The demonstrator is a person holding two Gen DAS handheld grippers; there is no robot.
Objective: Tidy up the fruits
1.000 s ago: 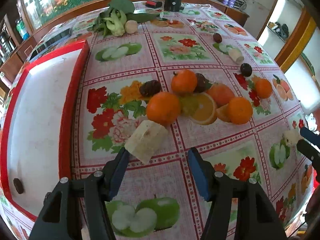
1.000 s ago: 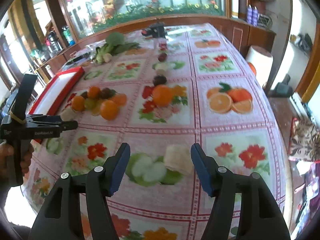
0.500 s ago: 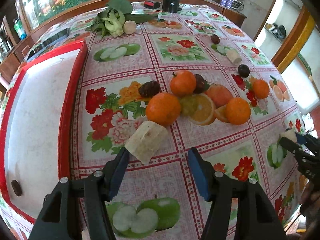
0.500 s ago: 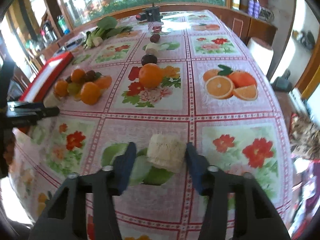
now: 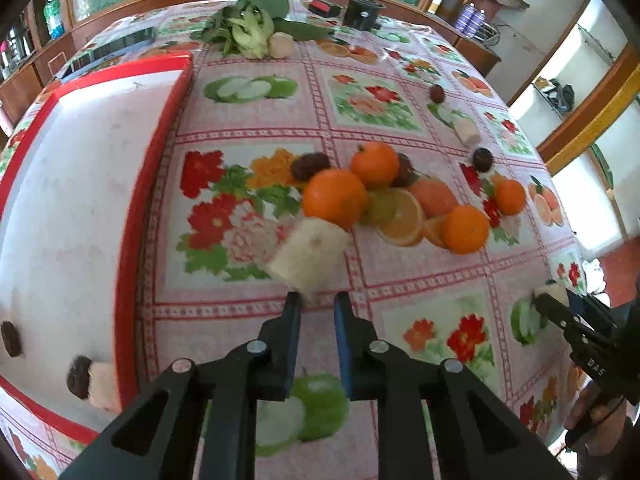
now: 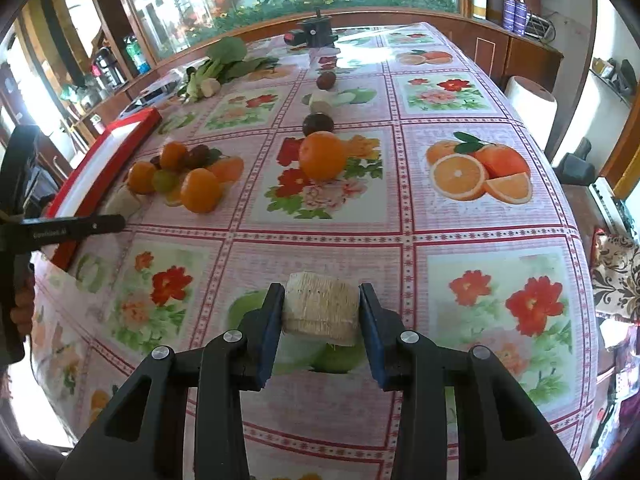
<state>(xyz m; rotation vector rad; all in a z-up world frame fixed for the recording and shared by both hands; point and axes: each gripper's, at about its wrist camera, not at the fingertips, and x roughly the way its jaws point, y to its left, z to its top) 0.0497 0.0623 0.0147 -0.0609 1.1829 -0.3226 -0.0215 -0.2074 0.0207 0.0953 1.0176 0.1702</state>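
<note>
My left gripper (image 5: 315,300) has closed on the near end of a pale cut fruit chunk (image 5: 308,254) beside a cluster of oranges (image 5: 335,198) and dark fruits on the flowered tablecloth. My right gripper (image 6: 320,300) is shut on another pale chunk (image 6: 320,306) near the table's front edge; it also shows in the left wrist view (image 5: 554,292). A red-rimmed white tray (image 5: 132,224) lies to the left and holds a dark fruit (image 5: 80,376) and a pale chunk (image 5: 105,386).
A single orange (image 6: 322,156), a dark fruit (image 6: 318,123), another pale chunk (image 6: 320,101) and a further dark fruit (image 6: 327,80) lie in a line up the table's middle. Leafy greens (image 5: 248,28) and a black device (image 5: 362,12) stand at the far end.
My left gripper has narrowed from wide open onto the chunk's near end. My right gripper has closed on its chunk.
</note>
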